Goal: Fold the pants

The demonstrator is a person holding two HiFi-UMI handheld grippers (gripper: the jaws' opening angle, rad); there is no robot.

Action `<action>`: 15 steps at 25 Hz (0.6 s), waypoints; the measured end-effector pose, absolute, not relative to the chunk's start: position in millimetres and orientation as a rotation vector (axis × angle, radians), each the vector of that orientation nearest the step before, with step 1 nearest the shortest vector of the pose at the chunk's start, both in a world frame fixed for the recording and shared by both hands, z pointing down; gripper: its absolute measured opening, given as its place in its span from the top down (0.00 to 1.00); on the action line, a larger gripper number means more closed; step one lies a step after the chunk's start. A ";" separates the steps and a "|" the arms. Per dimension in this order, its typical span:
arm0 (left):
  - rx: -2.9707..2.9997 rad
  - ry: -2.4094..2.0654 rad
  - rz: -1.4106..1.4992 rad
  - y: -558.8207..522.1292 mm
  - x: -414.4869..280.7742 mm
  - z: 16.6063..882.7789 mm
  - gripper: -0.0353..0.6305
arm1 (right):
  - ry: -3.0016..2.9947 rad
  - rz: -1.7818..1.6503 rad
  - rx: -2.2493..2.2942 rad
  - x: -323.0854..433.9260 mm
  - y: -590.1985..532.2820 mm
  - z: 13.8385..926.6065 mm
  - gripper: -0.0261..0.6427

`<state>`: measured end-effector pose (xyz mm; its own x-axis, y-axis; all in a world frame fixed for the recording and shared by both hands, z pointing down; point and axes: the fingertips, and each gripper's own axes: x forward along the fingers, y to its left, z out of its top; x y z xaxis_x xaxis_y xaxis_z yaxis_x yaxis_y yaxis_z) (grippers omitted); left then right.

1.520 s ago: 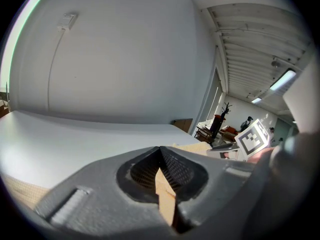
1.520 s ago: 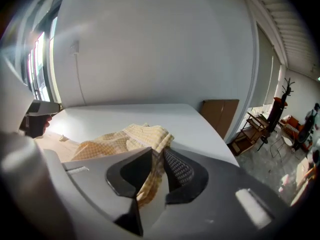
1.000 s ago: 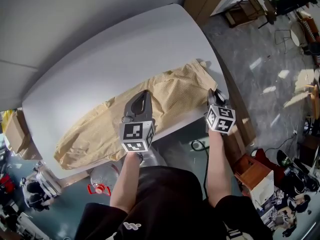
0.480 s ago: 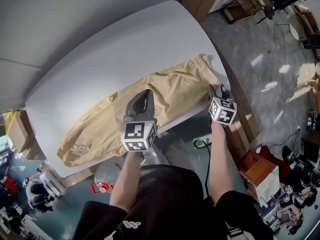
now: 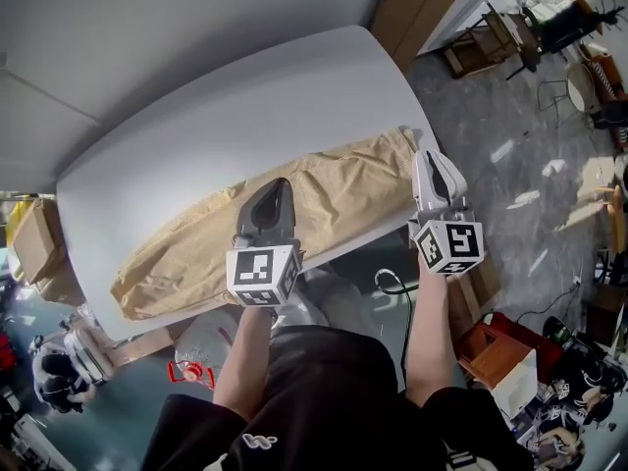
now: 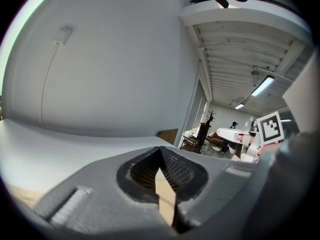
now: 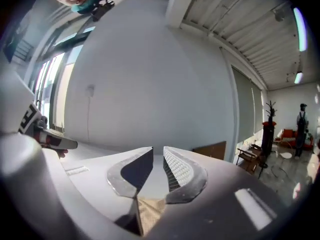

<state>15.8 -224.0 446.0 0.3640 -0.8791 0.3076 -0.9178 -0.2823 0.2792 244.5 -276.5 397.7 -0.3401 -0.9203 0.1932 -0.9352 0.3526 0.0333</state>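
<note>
Tan pants (image 5: pixel 324 189) lay lengthwise along the near side of the white bench (image 5: pixel 245 96), flat, rumpled, no fold made yet.

Left tongs (image 5: pixel 273 192) sat over the pants' near edge, about mid-length. Tips met, with a strip of tan cloth pinched between them.

Right tongs (image 5: pixel 439 165) were at the right-hand end of the pants, by the bench corner. Their jaws had just been closing, down to a narrow slit at the tips, with tan cloth caught low between them.

I read this as the start of a lift to turn the near edge over. To do it well:
- Raise both grips evenly.
- Keep the cloth taut between them.
- Carry it toward the far edge and lay it edge on edge.

Risk: the right tips were not fully together, so a quick pull might slip that grip or drag the pants off the bench.
</note>
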 end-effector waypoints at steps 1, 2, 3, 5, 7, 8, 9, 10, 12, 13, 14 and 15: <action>2.230 -1.566 0.118 -221.7 16.2 443.3 0.94 | -2.444 0.077 1.657 235.3 -272.5 393.4 0.87; 2.234 -1.563 0.107 -219.9 17.3 441.7 0.94 | -2.445 0.041 1.633 228.2 -269.0 391.4 0.88; 2.237 -1.559 0.098 -218.9 19.0 441.1 0.94 | -2.442 0.022 1.620 224.0 -266.7 390.9 0.88; 2.236 -1.553 0.086 -218.4 22.7 441.9 0.94 | -2.427 0.034 1.634 225.6 -265.5 393.3 0.85; 2.225 -1.554 0.084 -214.8 27.5 443.8 0.94 | -2.394 0.089 1.668 239.6 -263.3 401.1 0.79; 2.217 -1.555 0.083 -211.3 31.0 444.0 0.94 | -2.372 0.123 1.677 249.6 -261.9 406.8 0.76; 2.211 -1.557 0.081 -207.6 35.1 443.5 0.94 | -2.351 0.160 1.679 260.8 -261.5 413.0 0.72; 2.207 -1.561 0.079 -205.1 39.8 442.2 0.94 | -2.332 0.198 1.677 272.5 -262.8 419.7 0.69; 2.205 -1.574 0.076 -205.2 50.7 439.5 0.94 | -2.310 0.287 1.656 294.6 -270.0 435.9 0.65; 2.203 -1.581 0.077 -206.4 57.1 439.1 0.94 | -2.300 0.334 1.636 304.5 -273.4 446.5 0.65; 2.199 -1.587 0.081 -207.0 63.9 439.8 0.94 | -2.285 0.375 1.613 313.8 -275.6 458.7 0.63; 2.194 -1.591 0.089 -207.0 71.3 441.6 0.94 | -2.266 0.408 1.589 323.1 -276.9 471.5 0.61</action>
<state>71.3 -207.0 441.6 0.3410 -0.8924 0.2954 -0.9199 -0.2520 0.3005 323.1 -276.9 471.5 -0.3149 -0.8440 0.4343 -0.9424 0.3324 -0.0374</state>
